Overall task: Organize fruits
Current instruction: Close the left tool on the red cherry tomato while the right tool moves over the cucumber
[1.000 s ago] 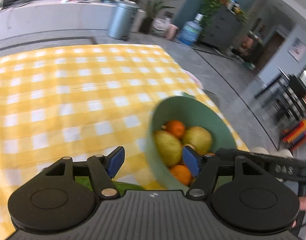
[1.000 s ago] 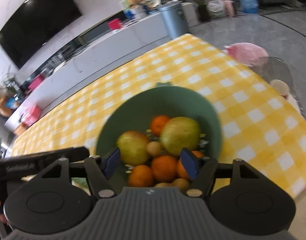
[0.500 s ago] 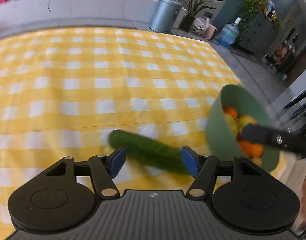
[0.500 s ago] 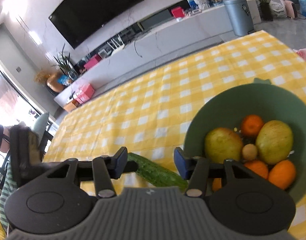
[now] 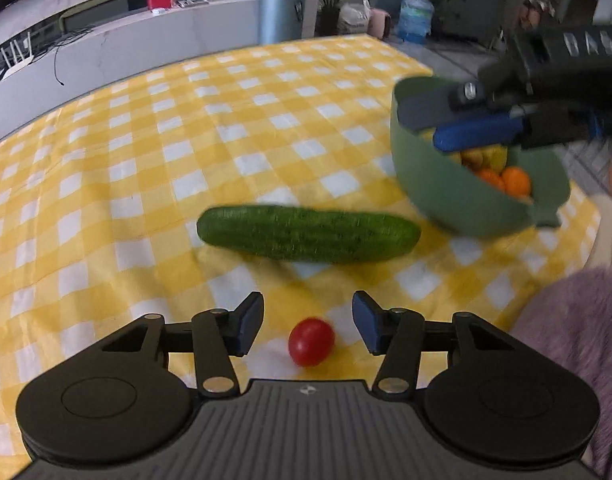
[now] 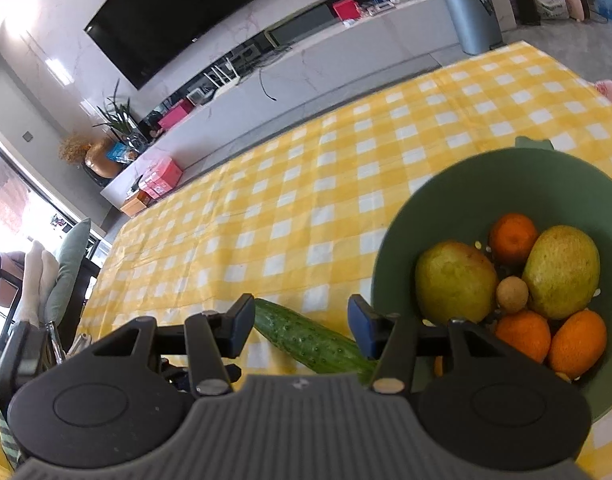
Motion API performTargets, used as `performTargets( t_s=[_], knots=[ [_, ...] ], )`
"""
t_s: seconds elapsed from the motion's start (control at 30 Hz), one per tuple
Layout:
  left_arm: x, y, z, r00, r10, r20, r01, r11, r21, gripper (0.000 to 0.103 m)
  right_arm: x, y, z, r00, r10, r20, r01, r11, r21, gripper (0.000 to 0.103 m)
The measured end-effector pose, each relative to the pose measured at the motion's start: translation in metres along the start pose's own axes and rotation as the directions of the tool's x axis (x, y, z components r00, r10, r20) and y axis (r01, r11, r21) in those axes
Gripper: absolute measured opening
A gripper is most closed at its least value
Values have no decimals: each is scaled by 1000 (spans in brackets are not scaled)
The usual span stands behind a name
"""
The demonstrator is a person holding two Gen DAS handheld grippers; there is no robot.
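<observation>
A small red cherry tomato lies on the yellow checked tablecloth, between the blue pads of my left gripper. Its jaws are closing and the pads do not touch the tomato. Just beyond lies a dark green cucumber. At the right stands a green bowl with pears and oranges. My right gripper hovers open at the bowl's near rim, with the cucumber on the table below it. Nothing is held.
The table's right edge runs close behind the bowl. A purple fuzzy sleeve is at the lower right. A chair with a cushion stands off the table's left end. A grey bin and a long counter are far behind.
The left view swung from the bowl past the cucumber down to the tomato, and its jaws narrowed. The right gripper shifted left off the bowl's middle and narrowed a little.
</observation>
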State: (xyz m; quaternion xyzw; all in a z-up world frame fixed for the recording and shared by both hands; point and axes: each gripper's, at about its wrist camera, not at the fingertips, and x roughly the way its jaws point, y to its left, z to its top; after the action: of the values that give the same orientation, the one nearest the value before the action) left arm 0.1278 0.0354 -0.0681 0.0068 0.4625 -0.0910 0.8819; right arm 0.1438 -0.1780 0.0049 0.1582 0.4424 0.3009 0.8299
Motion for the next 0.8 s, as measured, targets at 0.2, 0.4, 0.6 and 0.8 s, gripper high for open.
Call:
performTargets(
  t_s=[0.2, 0.4, 0.6, 0.8],
  knots=[
    [16, 0, -8, 999, 10, -37, -10, 1000, 7, 47, 0, -3, 0, 1000, -3, -9, 3, 1000, 31, 50],
    [17, -9, -10, 999, 32, -39, -30, 997, 65, 33, -1, -4, 1, 1000, -3, -2, 4, 999, 38, 50],
    [16, -5, -9, 999, 30, -42, -28, 999, 40, 27, 7, 5, 2, 1000, -14, -20, 14, 1000, 14, 50],
    [7, 11, -5, 999, 38, -19, -39, 999, -29, 27, 20, 24, 1, 998, -46, -31, 43, 996, -83, 50]
  ],
)
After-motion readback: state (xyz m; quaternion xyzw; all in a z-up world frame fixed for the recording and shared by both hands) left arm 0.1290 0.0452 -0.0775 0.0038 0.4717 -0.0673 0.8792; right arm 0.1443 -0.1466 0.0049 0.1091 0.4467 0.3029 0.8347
